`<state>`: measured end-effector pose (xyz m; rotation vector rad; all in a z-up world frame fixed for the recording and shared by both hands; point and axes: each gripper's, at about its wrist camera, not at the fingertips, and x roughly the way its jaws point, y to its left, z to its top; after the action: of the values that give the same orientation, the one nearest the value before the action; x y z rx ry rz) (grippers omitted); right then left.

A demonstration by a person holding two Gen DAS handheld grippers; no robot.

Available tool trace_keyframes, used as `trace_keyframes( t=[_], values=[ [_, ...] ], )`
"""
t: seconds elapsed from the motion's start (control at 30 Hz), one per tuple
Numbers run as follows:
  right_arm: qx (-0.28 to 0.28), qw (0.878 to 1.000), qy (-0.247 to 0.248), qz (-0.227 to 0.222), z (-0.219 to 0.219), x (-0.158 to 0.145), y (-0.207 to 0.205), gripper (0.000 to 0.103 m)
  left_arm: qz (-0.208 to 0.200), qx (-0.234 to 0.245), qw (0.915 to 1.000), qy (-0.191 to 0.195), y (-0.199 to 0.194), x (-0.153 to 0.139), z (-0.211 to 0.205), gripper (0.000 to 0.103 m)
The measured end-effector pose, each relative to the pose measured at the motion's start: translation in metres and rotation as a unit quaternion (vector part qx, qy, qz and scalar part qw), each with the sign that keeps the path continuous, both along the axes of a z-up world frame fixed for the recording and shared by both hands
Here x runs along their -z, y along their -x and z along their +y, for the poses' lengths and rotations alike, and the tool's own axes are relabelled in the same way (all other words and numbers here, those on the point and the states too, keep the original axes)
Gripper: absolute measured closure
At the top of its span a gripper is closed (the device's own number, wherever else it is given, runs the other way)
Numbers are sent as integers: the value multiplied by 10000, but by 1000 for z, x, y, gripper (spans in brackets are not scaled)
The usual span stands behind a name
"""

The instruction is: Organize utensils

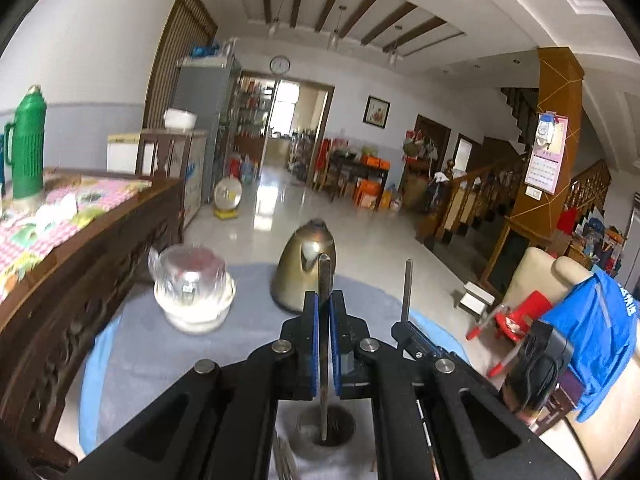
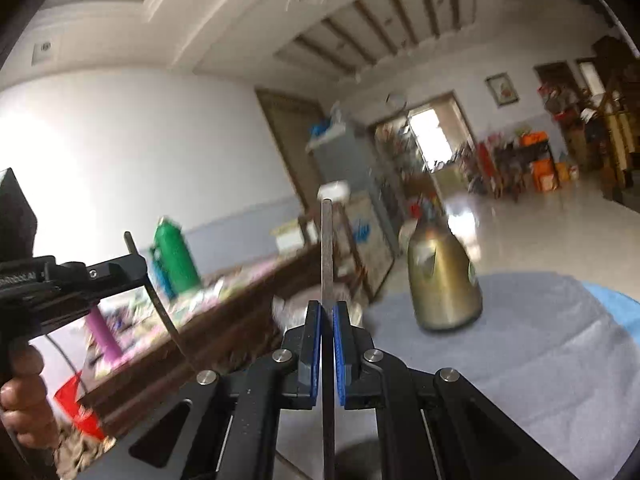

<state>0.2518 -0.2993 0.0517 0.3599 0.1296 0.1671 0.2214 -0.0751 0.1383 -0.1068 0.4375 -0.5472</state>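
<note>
With both claws clamped on slim grey metal utensil rods, left gripper (image 1: 325,308) and right gripper (image 2: 327,316), I judge this the carry step; next I lower each toward the dark round holder (image 1: 326,426) at six o'clock.

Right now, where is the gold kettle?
The kettle stands on the grey cloth, right of the glass cup, beyond the left gripper.

The kettle (image 1: 306,268) was brushed, brass-toned metal with a dull sheen. The bench (image 1: 256,344) carried a matt grey-blue cloth. The cup (image 1: 190,276) was clear, glossy glass. The chopstick (image 2: 327,256) was matt grey metal.
</note>
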Motion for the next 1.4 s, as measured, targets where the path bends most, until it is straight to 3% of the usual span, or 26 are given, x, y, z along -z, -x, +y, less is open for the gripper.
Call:
trace_keyframes(
  t=[0.13,0.33,0.53,0.97,1.4],
  values=[
    [249,9996,63,-109,12,7,-30,97,-62,-63,9999,-51,-16,16,-15,98],
    [454,9976,521,75,29,32,-57,96,506,16,9985,-192,-39,66,-29,98],
    [435,9964,684,231,29,47,-54,96,944,72,9951,-284,-40,92,-25,98],
    [351,9935,1014,390,36,59,-15,95,1184,12,9918,-483,-25,105,-13,97],
    [258,9912,1134,627,48,53,7,94,1560,-44,9874,-273,-14,118,16,94]
  ],
)
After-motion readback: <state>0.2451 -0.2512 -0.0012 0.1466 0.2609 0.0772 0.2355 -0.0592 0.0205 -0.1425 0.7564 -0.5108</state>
